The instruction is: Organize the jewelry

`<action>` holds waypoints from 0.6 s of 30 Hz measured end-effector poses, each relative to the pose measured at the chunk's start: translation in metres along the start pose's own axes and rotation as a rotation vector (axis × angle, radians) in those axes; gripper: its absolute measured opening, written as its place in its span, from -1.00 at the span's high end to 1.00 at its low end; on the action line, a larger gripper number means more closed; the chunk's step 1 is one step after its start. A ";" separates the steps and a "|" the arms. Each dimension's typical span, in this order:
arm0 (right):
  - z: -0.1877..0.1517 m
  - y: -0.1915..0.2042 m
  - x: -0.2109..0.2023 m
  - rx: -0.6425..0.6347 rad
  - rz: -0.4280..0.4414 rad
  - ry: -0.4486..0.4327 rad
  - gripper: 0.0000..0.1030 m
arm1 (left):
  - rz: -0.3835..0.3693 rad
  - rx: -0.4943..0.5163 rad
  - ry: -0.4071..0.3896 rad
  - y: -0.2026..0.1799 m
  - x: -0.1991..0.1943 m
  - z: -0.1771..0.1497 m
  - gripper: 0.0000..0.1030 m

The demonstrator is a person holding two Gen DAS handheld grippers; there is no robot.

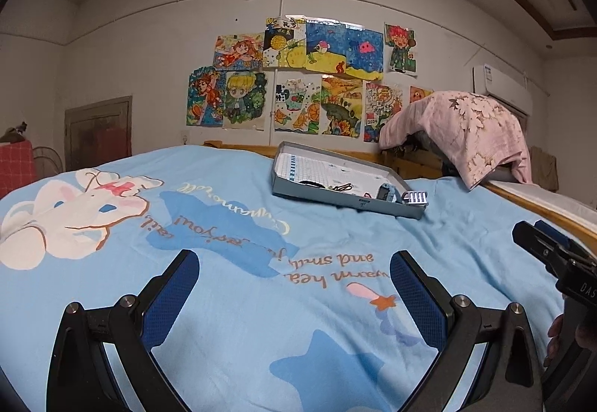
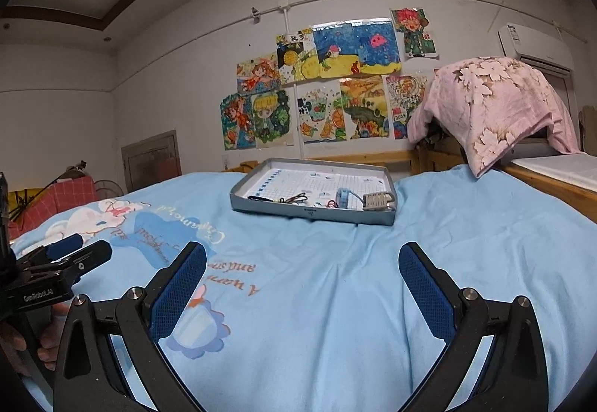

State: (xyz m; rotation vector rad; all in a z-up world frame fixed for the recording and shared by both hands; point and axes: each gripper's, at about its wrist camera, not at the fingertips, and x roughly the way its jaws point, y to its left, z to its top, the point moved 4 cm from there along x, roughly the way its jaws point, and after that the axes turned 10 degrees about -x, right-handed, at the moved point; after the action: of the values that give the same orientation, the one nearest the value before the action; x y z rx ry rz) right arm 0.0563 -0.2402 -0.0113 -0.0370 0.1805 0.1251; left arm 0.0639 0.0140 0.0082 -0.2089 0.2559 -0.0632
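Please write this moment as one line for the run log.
phase: before reach | left gripper: open, empty | right gripper: open, empty | grey tray: on bed, holds small jewelry

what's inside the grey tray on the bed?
The grey tray holds a blue watch, a silver bracelet, thin dark cords and a printed paper liner. Its near wall hides whatever lies low against it.

Left gripper (image 1: 294, 268) fingers spread wide, right gripper (image 2: 302, 261) likewise

The blue bed cover (image 2: 466, 262) lies bare and open up to the gray tray (image 2: 309, 212), with a pink pillow (image 2: 496, 106) far right.
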 end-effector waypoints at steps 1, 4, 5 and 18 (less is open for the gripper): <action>-0.001 0.000 0.001 0.000 0.000 0.002 -0.97 | 0.006 0.006 0.000 -0.001 0.000 -0.001 -1.00; -0.002 0.000 0.002 0.006 -0.002 0.007 -0.97 | 0.016 0.014 0.001 -0.002 0.000 -0.003 -1.00; -0.002 0.000 0.002 0.006 -0.003 0.009 -0.97 | 0.018 0.014 0.004 -0.001 0.001 -0.004 -1.00; -0.004 0.005 0.005 0.004 0.001 0.023 -0.97 | 0.020 0.017 0.007 -0.001 0.002 -0.005 -1.00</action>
State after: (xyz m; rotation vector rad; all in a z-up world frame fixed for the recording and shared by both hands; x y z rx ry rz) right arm 0.0596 -0.2346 -0.0158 -0.0346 0.2035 0.1254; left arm 0.0648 0.0122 0.0036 -0.1894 0.2639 -0.0466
